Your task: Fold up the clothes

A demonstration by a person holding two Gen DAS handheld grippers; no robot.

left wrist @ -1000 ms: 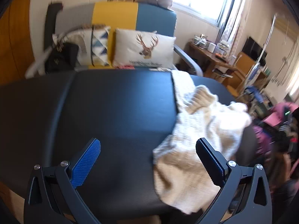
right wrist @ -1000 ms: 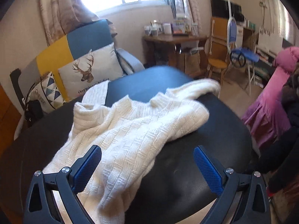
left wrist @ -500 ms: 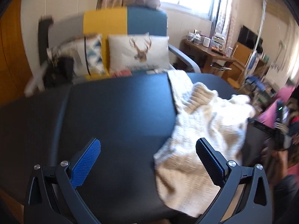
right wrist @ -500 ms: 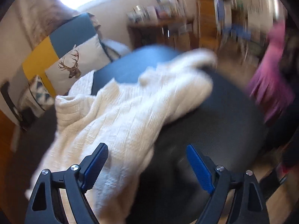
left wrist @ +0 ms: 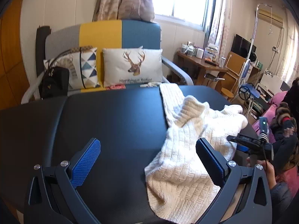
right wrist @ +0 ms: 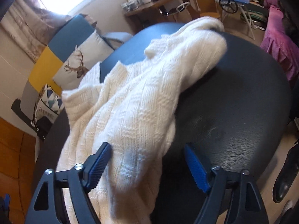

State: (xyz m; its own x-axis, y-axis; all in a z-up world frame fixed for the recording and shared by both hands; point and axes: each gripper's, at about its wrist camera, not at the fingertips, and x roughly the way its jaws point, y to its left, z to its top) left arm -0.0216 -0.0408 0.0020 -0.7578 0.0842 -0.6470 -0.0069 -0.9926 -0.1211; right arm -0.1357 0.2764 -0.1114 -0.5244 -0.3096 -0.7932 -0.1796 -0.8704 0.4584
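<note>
Nearest in the left wrist view, the left gripper (left wrist: 147, 160) is held with its fingers wide apart above the black padded table (left wrist: 104, 127), and nothing is gripped between them. Its right finger is seen in front of the near edge of the cream knitted sweater (left wrist: 188, 149), which is spread crumpled over the right part of the table. In the right wrist view, the right gripper (right wrist: 147, 165) is also held spread, with a fold of the sweater (right wrist: 142, 112) lying between its blue pads (right wrist: 97, 165); the left pad is touching the knit, the right pad is apart from it. Beyond the table, a deer-print cushion (left wrist: 133, 68) is propped against a grey, yellow and blue sofa (left wrist: 112, 33).
</note>
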